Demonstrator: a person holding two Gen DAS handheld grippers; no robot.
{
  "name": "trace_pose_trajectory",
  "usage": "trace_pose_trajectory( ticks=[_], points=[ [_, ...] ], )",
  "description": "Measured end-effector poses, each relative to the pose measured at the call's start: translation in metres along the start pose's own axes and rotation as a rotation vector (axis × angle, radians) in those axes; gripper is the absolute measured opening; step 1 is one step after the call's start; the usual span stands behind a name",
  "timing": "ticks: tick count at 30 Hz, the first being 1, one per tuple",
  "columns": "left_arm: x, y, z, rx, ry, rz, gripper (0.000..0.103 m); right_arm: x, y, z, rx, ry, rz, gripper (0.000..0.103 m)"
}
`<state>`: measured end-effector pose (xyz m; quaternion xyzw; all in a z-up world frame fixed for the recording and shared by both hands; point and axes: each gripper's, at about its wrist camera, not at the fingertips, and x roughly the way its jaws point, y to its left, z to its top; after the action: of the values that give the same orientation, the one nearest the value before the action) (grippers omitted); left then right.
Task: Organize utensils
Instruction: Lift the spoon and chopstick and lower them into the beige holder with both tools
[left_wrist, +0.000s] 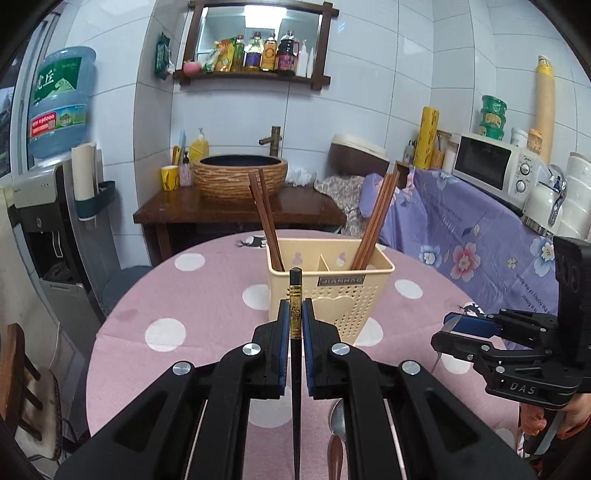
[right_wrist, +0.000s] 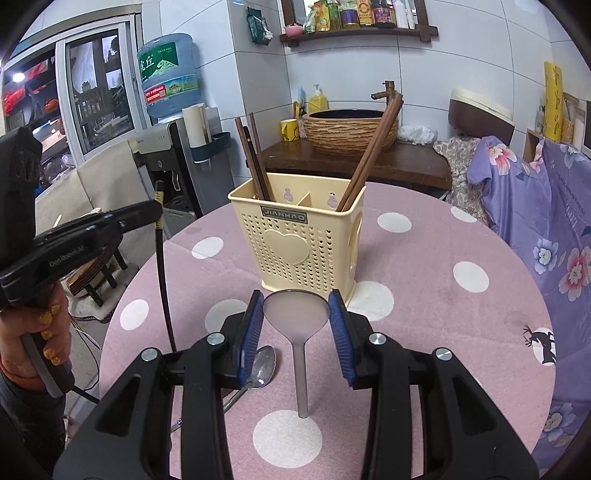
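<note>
The left gripper (left_wrist: 295, 314) is clamped on a black chopstick (left_wrist: 295, 295), which stands upright between the blue pads; its gold-banded top rises just above the fingertips and its lower length runs down out of the left wrist view. The right gripper (right_wrist: 295, 314) is closed on the bowl of a translucent ladle (right_wrist: 296, 317), one pad against each side of the bowl, the handle hanging toward the table (right_wrist: 424, 314).

On the pink spotted tablecloth beneath the grippers lies a metal spoon (right_wrist: 263, 367), partly covered by the right gripper's left finger; in the left wrist view it is cut off by the frame's lower edge.

Directly ahead of both grippers stands a cream perforated utensil holder (right_wrist: 295, 236), divided into two compartments. Brown chopsticks (left_wrist: 264, 218) lean in its left compartment and a further bundle (left_wrist: 376, 218) leans in the right. The holder's base is partly screened by the held items.

A hand (right_wrist: 44, 328) grips the left tool's handle at the left of the right wrist view.

Beyond the table are a wooden washstand with a basin (left_wrist: 240, 175), a water dispenser (left_wrist: 48, 206), and a microwave (left_wrist: 491, 166) on a cloth-draped counter. Labels on the shelf bottles cannot be read.
</note>
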<state>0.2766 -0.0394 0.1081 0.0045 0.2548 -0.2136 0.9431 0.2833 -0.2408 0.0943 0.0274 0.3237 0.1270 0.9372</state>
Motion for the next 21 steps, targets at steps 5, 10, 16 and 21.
trace_pose_trajectory(
  ticks=[5, 10, 16, 21],
  points=[
    [0.000, 0.001, 0.002, -0.001, -0.003, -0.006, 0.008, 0.002, 0.000, 0.001, -0.002, 0.004, 0.010, 0.037],
    [-0.004, 0.001, 0.005, 0.001, -0.011, -0.014, 0.008, 0.001, 0.000, 0.003, 0.001, 0.001, 0.020, 0.037],
    [-0.015, 0.000, 0.018, 0.008, -0.037, -0.033, 0.008, -0.008, 0.000, 0.023, -0.001, -0.027, 0.051, 0.037],
    [-0.030, -0.006, 0.051, 0.024, -0.082, -0.063, 0.008, -0.026, 0.005, 0.061, -0.016, -0.103, 0.064, 0.037]
  ],
)
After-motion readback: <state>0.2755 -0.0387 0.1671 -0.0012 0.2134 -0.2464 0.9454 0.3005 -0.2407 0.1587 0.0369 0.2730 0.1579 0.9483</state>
